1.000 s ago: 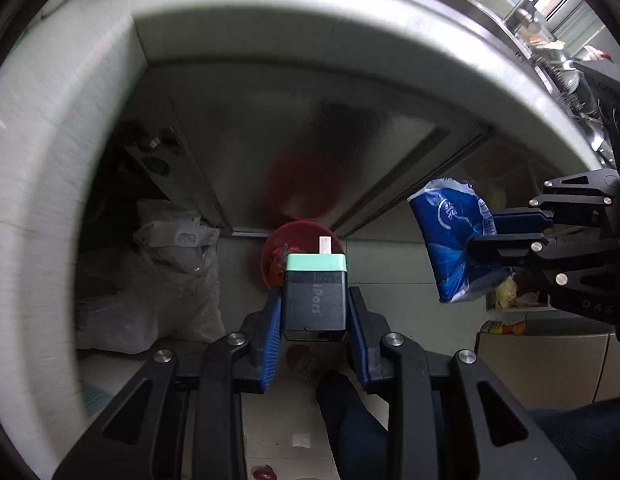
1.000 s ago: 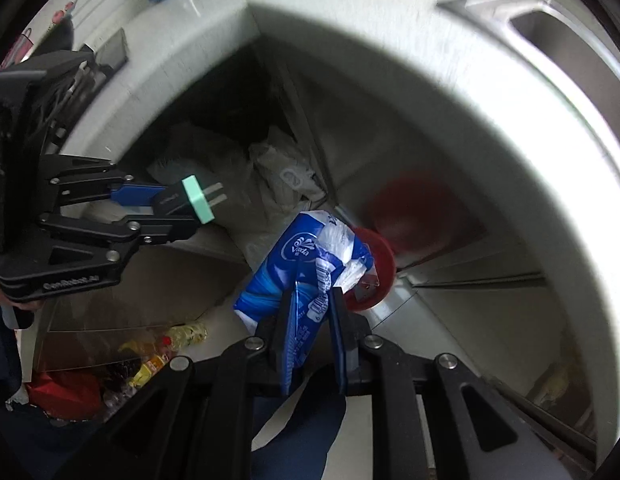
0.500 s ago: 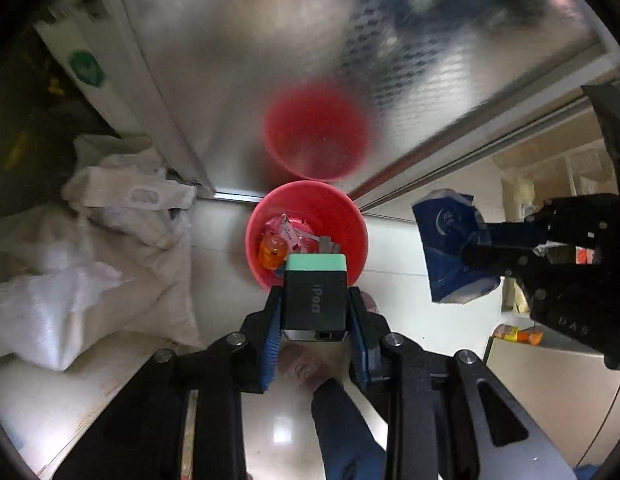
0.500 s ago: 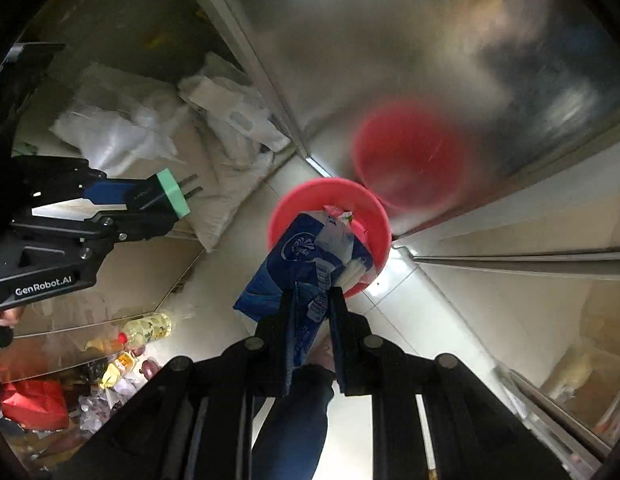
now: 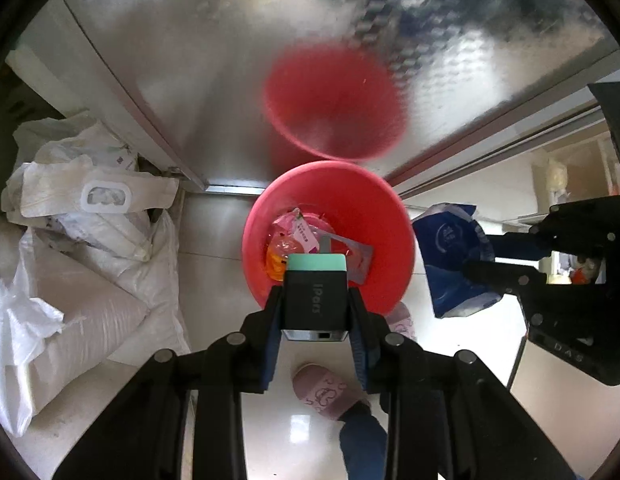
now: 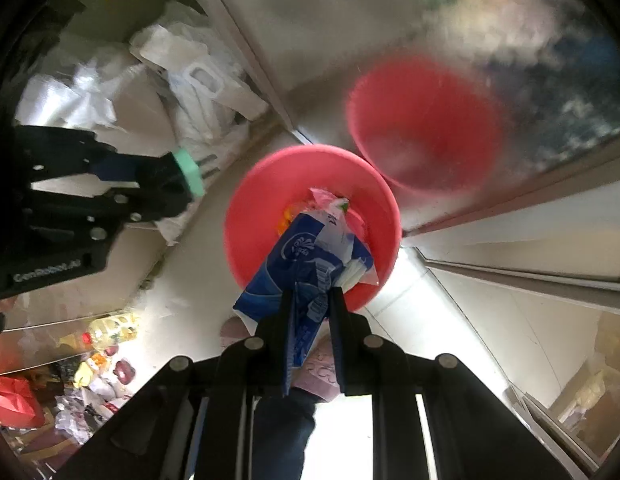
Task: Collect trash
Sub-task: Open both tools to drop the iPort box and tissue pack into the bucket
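Observation:
A red bin [image 5: 390, 216] stands on the floor below, with pink and orange wrappers [image 5: 297, 232] inside. My left gripper [image 5: 314, 300] is shut on a black charger block with a mint-green end [image 5: 314, 292], held above the bin's near rim. My right gripper [image 6: 312, 320] is shut on a blue and white tissue pack [image 6: 301, 264], held over the bin [image 6: 249, 216]. In the left wrist view the tissue pack [image 5: 450, 256] hangs right of the bin. In the right wrist view the charger [image 6: 187, 172] sits left of the bin.
White sacks [image 5: 81, 240] are piled left of the bin against a shiny metal panel [image 5: 229, 60] that reflects the bin. A pink slipper [image 5: 322, 392] and a leg stand just below the bin. Bottles and clutter [image 6: 97, 344] lie at the lower left.
Both grippers have dropped from counter height down toward the floor. The red bin has grown much larger and closer, and each held item now hangs over or beside it.

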The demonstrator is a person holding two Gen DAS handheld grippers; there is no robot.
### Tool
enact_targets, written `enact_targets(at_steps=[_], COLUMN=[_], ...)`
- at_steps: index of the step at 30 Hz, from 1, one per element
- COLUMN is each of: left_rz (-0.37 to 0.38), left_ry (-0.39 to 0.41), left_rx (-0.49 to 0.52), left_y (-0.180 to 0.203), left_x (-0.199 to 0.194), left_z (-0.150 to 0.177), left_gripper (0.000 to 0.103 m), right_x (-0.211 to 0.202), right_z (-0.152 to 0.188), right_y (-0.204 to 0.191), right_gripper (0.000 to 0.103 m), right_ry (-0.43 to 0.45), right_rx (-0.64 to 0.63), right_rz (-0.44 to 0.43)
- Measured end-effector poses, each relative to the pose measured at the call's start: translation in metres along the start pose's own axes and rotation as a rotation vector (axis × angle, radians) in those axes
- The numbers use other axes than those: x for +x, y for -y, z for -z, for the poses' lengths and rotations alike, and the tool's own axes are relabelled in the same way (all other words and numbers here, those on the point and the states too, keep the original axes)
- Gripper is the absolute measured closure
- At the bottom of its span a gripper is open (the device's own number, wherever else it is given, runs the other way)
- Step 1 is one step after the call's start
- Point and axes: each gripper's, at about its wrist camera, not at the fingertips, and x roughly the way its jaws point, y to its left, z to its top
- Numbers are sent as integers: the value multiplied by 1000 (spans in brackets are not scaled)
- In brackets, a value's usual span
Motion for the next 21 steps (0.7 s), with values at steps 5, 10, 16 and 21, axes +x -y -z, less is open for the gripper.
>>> enact_targets(at_steps=[5,10,16,21], left_rz=[7,0,14,7], left_ry=[-29,-51,-17,-9], left_rx=[22,14,0,-9], left_y=[1,2,-1,-4], left_x=[14,20,13,10], left_z=[0,0,-1,-1], left_gripper=[75,75,71,67], right_x=[5,8,14,18], right_z=[2,0,1,3], right_y=[3,6,4,2], right_gripper=[88,87,86,84], right_ry=[-9,-11,-11,-7], right_rx=[-21,-4,-32,-31], right_rz=[4,-13,-3,-8])
